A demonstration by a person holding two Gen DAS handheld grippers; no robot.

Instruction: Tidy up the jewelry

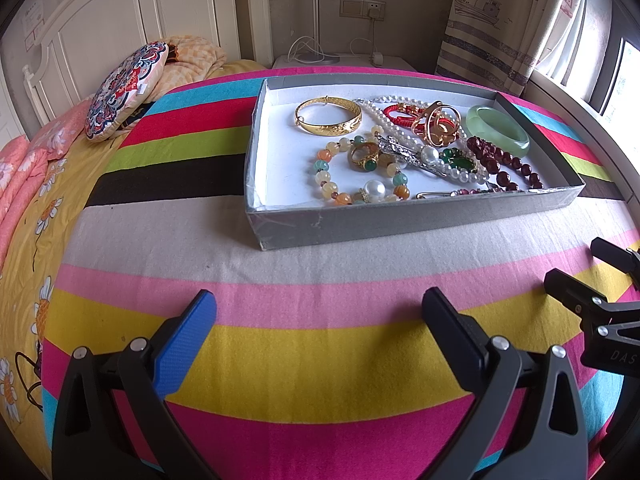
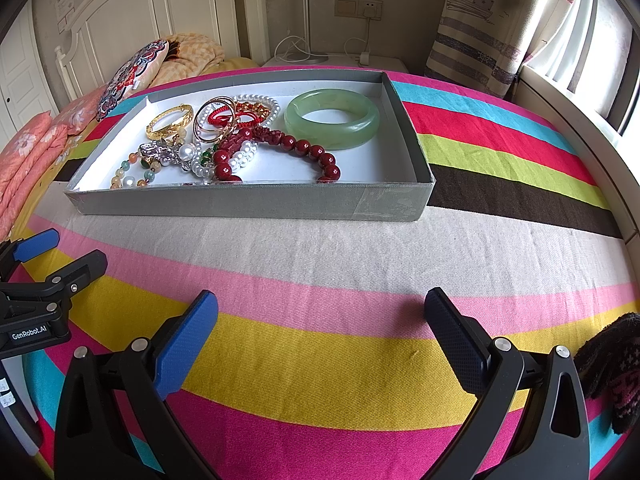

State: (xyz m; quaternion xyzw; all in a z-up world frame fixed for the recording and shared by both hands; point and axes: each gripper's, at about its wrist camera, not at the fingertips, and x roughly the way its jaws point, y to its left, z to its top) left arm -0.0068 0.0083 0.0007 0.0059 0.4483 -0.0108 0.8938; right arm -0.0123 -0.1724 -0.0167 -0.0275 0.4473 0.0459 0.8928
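Striped bedspread [image 2: 320,364] fills the ground under both my tongs, laid over a bed rather than a counter. My left tongs [image 1: 320,308] hang spread wide with nothing between the fingers, over the pink and yellow stripes. My right tongs [image 2: 322,308] are spread just as wide and also bare, hovering over the same bands; in the left view they show at the right edge, just beside the left pair. A dark knitted glove [image 2: 612,368] lies at the far right beside them.

Ahead, a broad strip of pale cloth lies open between the fingertips and the grey box [image 2: 248,204], whose near wall faces me. Inside sit the jewelry pieces: a green jade bangle [image 2: 332,118] toward the right end with bare white floor beside it, a dark red bead bracelet [image 2: 304,148] touching it, a gold bangle [image 1: 328,118] to the left, and pearls [image 1: 384,120] tangled among the rest.
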